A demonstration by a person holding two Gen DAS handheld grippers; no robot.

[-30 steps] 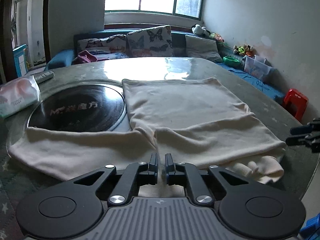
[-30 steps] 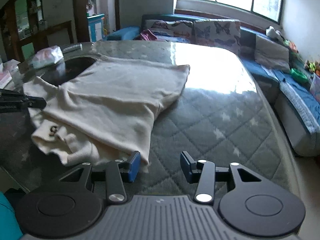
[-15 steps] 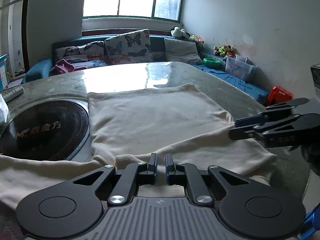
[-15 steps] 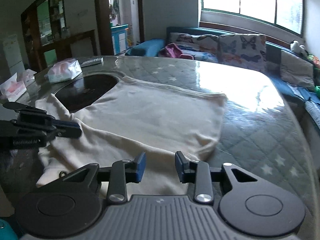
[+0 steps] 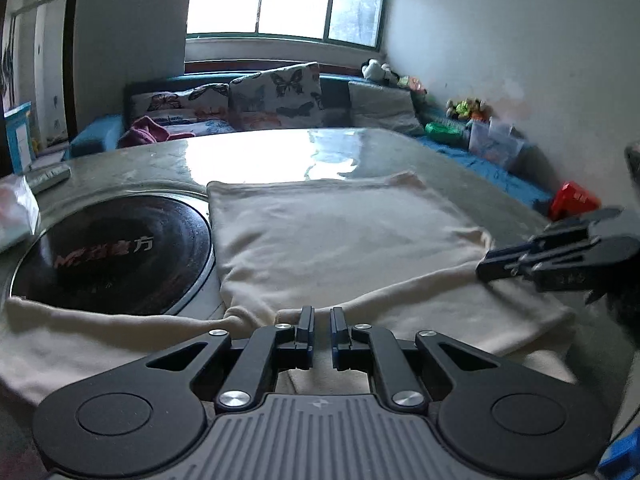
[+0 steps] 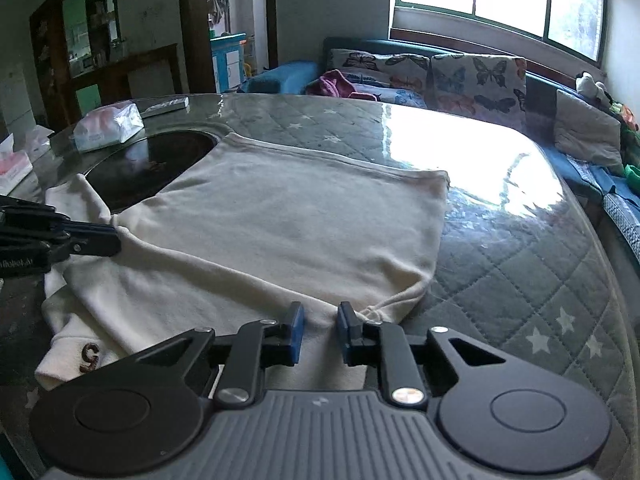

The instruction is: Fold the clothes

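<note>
A cream long-sleeved garment (image 5: 340, 232) (image 6: 300, 224) lies spread on the quilted table, body flat and sleeves out to both sides. My left gripper (image 5: 322, 328) sits at the near edge of it with its jaws almost together, pinching a fold near the collar. In the right wrist view that gripper (image 6: 114, 240) bites the cloth at the left. My right gripper (image 6: 320, 332) has its blue-padded jaws drawn in on a ridge of fabric where the right sleeve meets the body. From the left wrist view the right gripper (image 5: 482, 270) grips that same edge.
A black round hob (image 5: 112, 248) is set in the table (image 6: 520, 260), partly under the left sleeve. A tissue pack (image 6: 108, 126) and a remote (image 5: 48, 178) lie at the far left. A sofa with butterfly cushions (image 5: 276, 96) runs behind; a red stool (image 5: 572, 200) stands right.
My right gripper came in from the bare table onto the garment's right edge, and its jaws narrowed from wide open onto the cloth. The left gripper kept its hold and shifted slightly.
</note>
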